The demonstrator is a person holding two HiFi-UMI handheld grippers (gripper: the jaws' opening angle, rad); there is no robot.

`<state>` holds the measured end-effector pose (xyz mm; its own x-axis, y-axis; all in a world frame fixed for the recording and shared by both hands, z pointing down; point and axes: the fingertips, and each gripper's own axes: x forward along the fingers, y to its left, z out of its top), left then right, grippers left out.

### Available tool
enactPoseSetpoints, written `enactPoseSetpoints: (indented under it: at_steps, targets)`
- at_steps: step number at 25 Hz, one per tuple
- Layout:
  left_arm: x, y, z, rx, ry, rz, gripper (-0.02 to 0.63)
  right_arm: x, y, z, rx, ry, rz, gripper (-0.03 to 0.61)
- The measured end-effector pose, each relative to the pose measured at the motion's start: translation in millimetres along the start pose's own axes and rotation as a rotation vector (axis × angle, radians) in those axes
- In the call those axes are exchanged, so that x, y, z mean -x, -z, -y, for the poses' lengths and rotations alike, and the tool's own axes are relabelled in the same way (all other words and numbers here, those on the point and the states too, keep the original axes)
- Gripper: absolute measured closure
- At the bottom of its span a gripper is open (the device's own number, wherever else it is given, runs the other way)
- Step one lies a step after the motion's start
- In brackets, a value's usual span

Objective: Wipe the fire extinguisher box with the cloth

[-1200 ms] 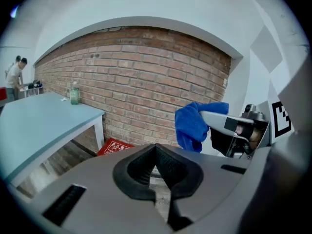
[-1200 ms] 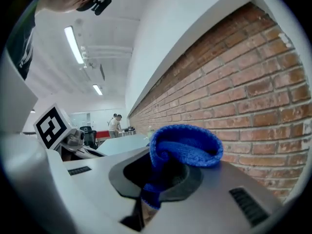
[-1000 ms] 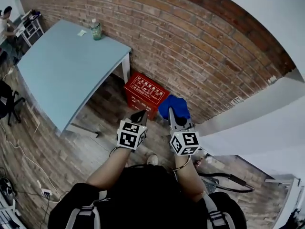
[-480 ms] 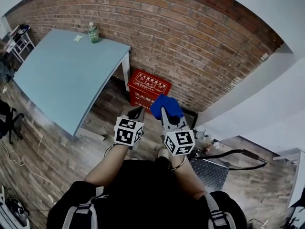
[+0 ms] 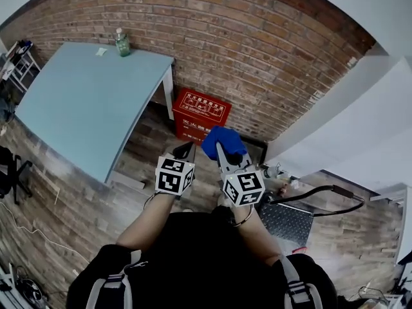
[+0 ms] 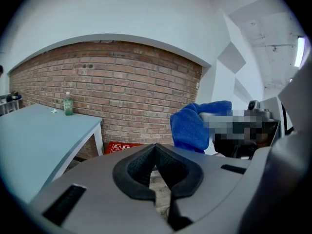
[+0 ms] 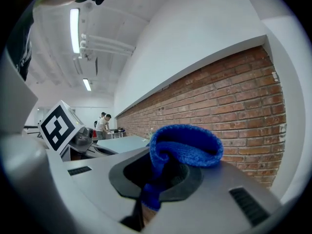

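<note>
The red fire extinguisher box (image 5: pixel 201 113) stands on the floor against the brick wall, beside the table leg; its top shows in the left gripper view (image 6: pixel 122 147). A blue cloth (image 5: pixel 222 141) is bunched between the jaws of my right gripper (image 5: pixel 221 152), which is shut on it and held in the air just in front of the box. The cloth fills the jaws in the right gripper view (image 7: pixel 181 152) and shows at the right of the left gripper view (image 6: pixel 195 126). My left gripper (image 5: pixel 186 150) hangs beside it, shut and holding nothing.
A light blue table (image 5: pixel 77 102) with a green bottle (image 5: pixel 121 42) stands left of the box. A brick wall (image 5: pixel 257 50) runs behind. A dark metal plate (image 5: pixel 286 221) and a black hose (image 5: pixel 322 195) lie on the wooden floor at the right. A person (image 7: pixel 103 123) stands far off.
The head view has shifted, so the box and the table now sit a little higher and further left. Both grippers kept their places side by side, the cloth still held.
</note>
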<state>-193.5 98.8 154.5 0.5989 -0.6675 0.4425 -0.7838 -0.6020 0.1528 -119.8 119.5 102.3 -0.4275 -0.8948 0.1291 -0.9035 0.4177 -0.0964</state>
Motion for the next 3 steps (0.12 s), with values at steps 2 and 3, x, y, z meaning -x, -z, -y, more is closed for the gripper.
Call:
enactPoseSetpoints:
  at_steps: [2,3]
  targets:
    - [2.6,-0.9,-2.6,0.0,0.005,0.004,0.62,-1.4,-0.7,-7.5,0.004,0.0,-0.002,0.537]
    - [3.9,-1.4,-4.0,0.001,0.008,0.006,0.62,-2.2,-1.1,-11.2,0.006,0.0,-0.004,0.537]
